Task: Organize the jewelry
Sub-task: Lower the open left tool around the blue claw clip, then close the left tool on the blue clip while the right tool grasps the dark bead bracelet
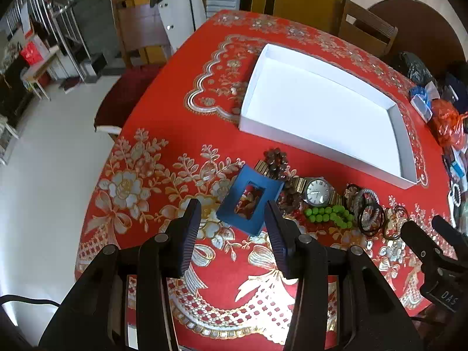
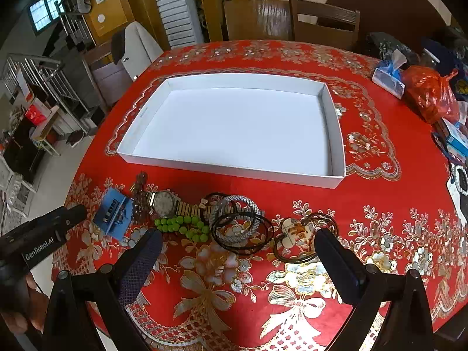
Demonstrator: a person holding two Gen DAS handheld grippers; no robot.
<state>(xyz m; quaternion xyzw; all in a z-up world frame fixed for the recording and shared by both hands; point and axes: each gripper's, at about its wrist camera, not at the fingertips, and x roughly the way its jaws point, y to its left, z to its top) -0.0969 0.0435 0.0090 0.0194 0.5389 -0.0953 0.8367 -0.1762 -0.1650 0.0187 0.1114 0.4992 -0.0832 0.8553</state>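
Observation:
A row of jewelry lies on the red tablecloth in front of an empty white tray (image 1: 405,143) (image 2: 335,134). From left: a blue rectangular hair claw (image 1: 248,201) (image 2: 112,213), dark beads (image 1: 275,161), a gold-band watch (image 1: 318,191) (image 2: 165,203), green beads (image 1: 330,215) (image 2: 181,226), black hair ties with a silver bracelet (image 2: 239,225), and a brown clip (image 2: 298,234). My left gripper (image 1: 232,225) is open, just above and short of the blue claw. My right gripper (image 2: 237,248) is open, low over the hair ties.
Tissue pack (image 2: 389,77), orange plastic bag (image 2: 430,93) and other clutter sit at the table's right side. Wooden chairs (image 2: 324,23) stand behind the table. The table edge drops to the floor on the left.

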